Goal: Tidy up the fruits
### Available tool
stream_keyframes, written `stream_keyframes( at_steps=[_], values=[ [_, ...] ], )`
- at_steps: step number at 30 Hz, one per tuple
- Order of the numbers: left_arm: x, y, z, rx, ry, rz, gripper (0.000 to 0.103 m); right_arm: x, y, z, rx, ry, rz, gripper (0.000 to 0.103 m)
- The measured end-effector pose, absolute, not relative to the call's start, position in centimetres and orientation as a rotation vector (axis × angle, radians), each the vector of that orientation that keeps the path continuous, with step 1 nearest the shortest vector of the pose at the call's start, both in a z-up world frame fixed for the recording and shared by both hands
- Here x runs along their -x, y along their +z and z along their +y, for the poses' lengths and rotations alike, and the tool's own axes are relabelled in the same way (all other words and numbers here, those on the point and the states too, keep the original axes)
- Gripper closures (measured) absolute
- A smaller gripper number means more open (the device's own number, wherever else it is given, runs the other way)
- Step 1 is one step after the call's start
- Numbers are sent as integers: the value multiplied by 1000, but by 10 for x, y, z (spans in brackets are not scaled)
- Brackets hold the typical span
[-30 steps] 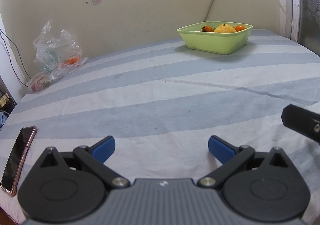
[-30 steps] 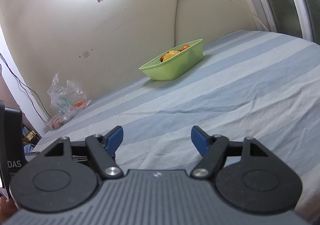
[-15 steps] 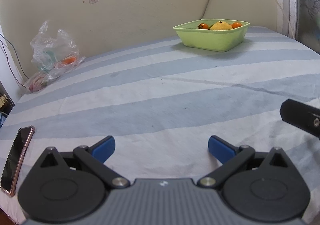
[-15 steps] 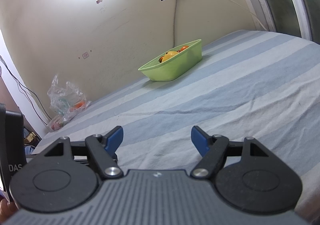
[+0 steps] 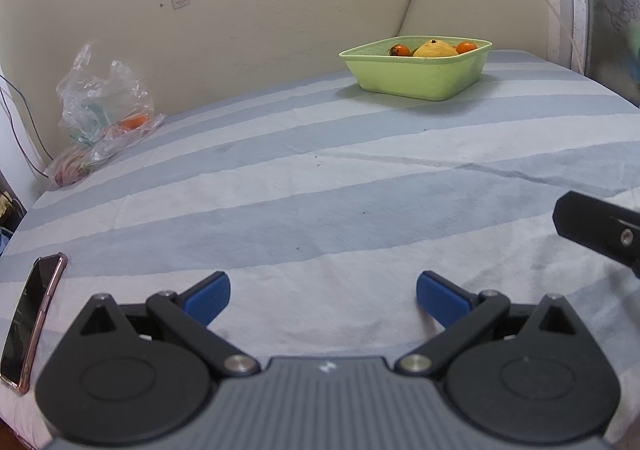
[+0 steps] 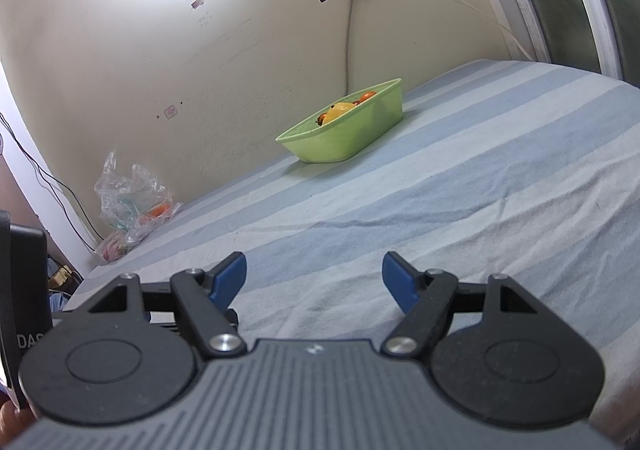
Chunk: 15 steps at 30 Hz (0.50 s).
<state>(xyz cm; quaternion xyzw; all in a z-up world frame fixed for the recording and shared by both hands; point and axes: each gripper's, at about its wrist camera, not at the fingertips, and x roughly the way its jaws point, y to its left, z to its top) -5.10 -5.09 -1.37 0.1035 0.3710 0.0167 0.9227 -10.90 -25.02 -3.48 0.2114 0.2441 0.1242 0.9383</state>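
Note:
A light green basin stands far back on the striped bed, near the wall corner. In it lie a yellow fruit and small orange-red fruits. A clear plastic bag with an orange fruit inside lies at the back left by the wall. My left gripper hovers low over the near part of the bed, open and empty. My right gripper is open too, with nothing between its blue pads.
A phone in a pink case lies at the bed's left front edge. A black part of the other gripper juts in at the right. Cables hang down the wall at far left. The striped sheet stretches between the grippers and the basin.
The left wrist view has shifted slightly, so the basin sits a little lower and further left in frame. Both grippers stay open and empty.

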Motion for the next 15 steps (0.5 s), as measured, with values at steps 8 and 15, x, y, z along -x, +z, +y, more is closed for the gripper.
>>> stream_keyframes(
  at_steps=[8,15],
  values=[
    [51,-14,-52,-213,33,763,0,109,-35,-250,-433,253,497,26],
    [51,-14,-52,-213,33,764,0,109,-35,-250,-433,254,498,26]
  ],
)
